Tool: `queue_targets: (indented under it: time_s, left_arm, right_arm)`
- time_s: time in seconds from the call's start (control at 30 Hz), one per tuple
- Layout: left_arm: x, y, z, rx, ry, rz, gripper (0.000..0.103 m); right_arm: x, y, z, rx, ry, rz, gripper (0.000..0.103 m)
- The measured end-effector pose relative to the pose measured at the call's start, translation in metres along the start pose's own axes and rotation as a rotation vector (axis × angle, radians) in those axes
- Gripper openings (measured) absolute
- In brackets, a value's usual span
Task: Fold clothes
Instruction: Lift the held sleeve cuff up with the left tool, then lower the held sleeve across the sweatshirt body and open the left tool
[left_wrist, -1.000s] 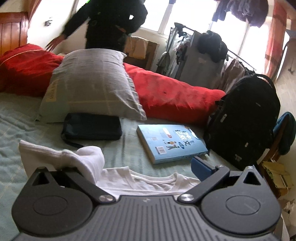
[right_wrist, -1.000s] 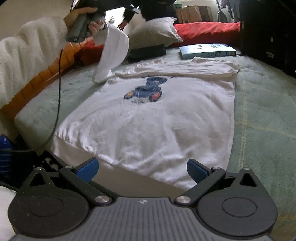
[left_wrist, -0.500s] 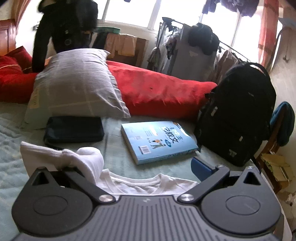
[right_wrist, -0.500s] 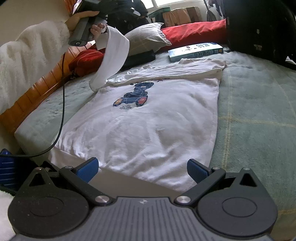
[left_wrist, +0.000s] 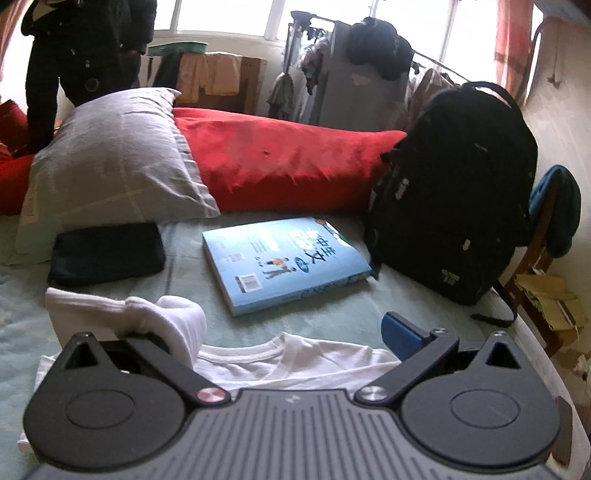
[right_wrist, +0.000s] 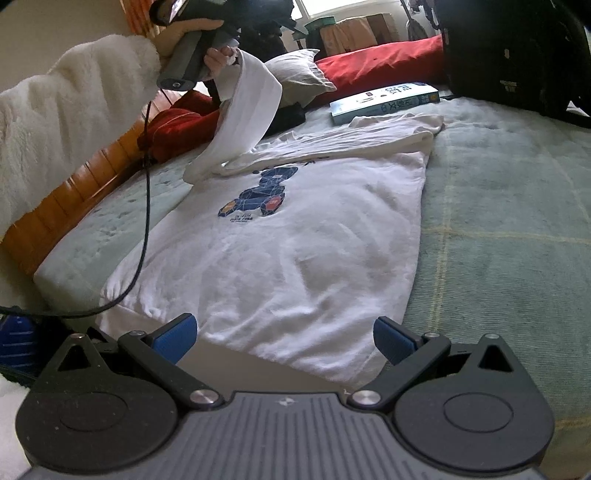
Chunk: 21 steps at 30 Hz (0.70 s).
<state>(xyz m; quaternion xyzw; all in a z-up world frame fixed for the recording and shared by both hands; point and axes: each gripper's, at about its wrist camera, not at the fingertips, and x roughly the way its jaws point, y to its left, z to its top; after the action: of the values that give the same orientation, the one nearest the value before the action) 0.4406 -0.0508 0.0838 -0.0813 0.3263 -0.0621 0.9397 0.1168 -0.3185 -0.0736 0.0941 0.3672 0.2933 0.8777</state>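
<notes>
A white T-shirt (right_wrist: 314, 240) with a blue bear print lies flat, front up, on the green bedspread (right_wrist: 498, 221). Its far sleeve is folded in across the chest. The near-side sleeve (right_wrist: 247, 110) hangs lifted off the bed from my left gripper, which a hand (right_wrist: 177, 37) in a fluffy white sleeve holds up. In the left wrist view, that sleeve (left_wrist: 166, 317) drapes over the left finger and hides it. The left gripper (left_wrist: 288, 332) has its jaws wide apart above the collar (left_wrist: 280, 347). My right gripper (right_wrist: 284, 334) stands open over the shirt's hem, holding nothing.
A blue book (left_wrist: 284, 262), a dark flat pouch (left_wrist: 107, 254), a grey pillow (left_wrist: 114, 166) and a red quilt (left_wrist: 288, 162) lie beyond the shirt. A black backpack (left_wrist: 454, 192) stands at the right. A person in black (left_wrist: 85, 48) stands behind the bed. A wooden bed rail (right_wrist: 85, 184) runs along the left.
The left gripper has carried the sleeve up and inward over the shirt. The right gripper has edged forward over the hem. The person in black has shifted left.
</notes>
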Motion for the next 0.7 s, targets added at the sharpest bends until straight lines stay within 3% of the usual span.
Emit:
queue_targets:
  time_s: [0.7]
  left_arm:
    - [0.046, -0.046, -0.004, 0.065, 0.045, -0.026, 0.102]
  right_arm:
    - [0.004, -0.009, -0.001, 0.023, 0.009, -0.006, 0.103]
